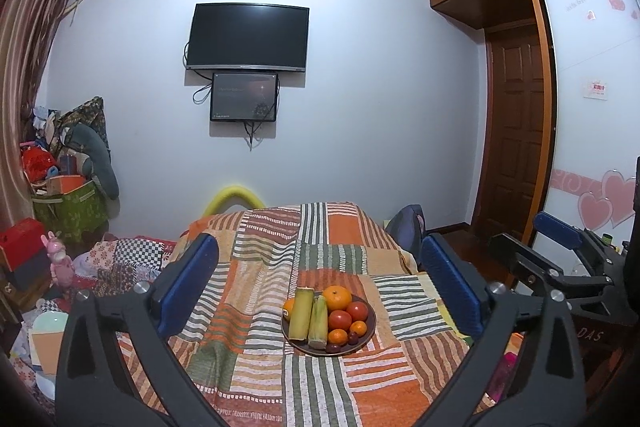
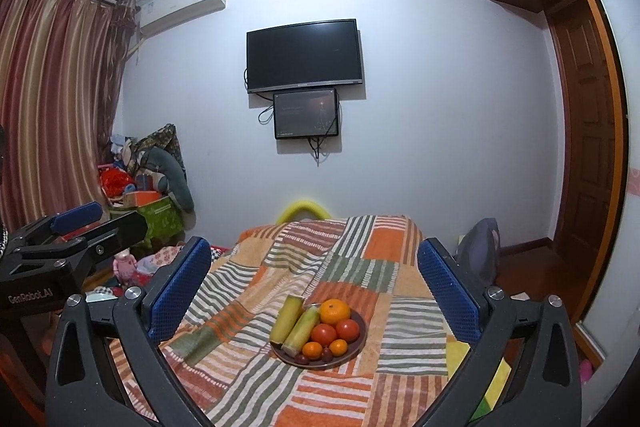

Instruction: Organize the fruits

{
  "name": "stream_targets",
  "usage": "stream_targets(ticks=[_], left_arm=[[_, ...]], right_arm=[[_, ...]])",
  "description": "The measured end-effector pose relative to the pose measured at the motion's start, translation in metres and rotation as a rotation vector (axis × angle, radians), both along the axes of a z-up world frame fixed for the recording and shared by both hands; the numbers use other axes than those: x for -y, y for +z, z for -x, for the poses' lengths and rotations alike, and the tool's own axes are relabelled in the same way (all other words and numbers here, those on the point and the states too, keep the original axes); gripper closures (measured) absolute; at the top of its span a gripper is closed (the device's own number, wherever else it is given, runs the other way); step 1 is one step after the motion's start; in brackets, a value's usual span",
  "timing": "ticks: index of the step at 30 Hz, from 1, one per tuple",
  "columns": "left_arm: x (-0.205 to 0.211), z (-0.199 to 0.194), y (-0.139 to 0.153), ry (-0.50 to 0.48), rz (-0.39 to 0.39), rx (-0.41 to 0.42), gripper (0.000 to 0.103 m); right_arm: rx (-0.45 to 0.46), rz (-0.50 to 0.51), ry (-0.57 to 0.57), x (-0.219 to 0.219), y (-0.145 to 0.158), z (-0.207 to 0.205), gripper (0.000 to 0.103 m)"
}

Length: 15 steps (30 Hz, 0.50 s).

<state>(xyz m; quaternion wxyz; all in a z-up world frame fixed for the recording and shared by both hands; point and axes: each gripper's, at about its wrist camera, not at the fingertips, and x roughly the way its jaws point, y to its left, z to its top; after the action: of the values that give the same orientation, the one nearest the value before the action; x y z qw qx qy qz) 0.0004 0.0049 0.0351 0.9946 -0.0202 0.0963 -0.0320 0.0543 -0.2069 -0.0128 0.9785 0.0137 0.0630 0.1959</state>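
A bed covered by a soft patchwork blanket (image 1: 256, 307) of orange, green and white striped squares filled the lower part of both wrist views, with a pale wall behind it. On the blanket, in the near middle, sat a round dark brown plate (image 1: 370, 331) already loaded with fruit. Two upright yellow-green cut cane-like stalks (image 1: 301, 313) stood on its left side, leaning close together. A large orange citrus fruit (image 1: 337, 297) sat at the back, two red tomato-like fruits (image 1: 340, 319) in the middle, small orange mandarins (image 1: 337, 336) at the front, and a few small dark fruits at the front rim. The left gripper (image 1: 320, 287) and the right gripper (image 2: 314, 291), each black-framed with blue textured pads, were held back from the plate with jaws spread wide and nothing between them. The main risk was the bedding: it was soft and rumpled, so pressing on the plate's edge would likely tilt it and send the round fruit rolling off. The stalks looked top-heavy and could topple if either was brushed. The tomato-like fruits would probably bruise or split under a hard squeeze. With the grippers side by side, they might also collide when reaching in.
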Motion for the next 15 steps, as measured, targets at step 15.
stream_targets(ticks=[15], left_arm=[[0.0011, -0.0042, -0.0002, -0.011, -0.004, -0.008, 0.0]], right_arm=[[-0.001, -0.002, -0.016, 0.0022, 0.003, 0.0026, 0.0]])
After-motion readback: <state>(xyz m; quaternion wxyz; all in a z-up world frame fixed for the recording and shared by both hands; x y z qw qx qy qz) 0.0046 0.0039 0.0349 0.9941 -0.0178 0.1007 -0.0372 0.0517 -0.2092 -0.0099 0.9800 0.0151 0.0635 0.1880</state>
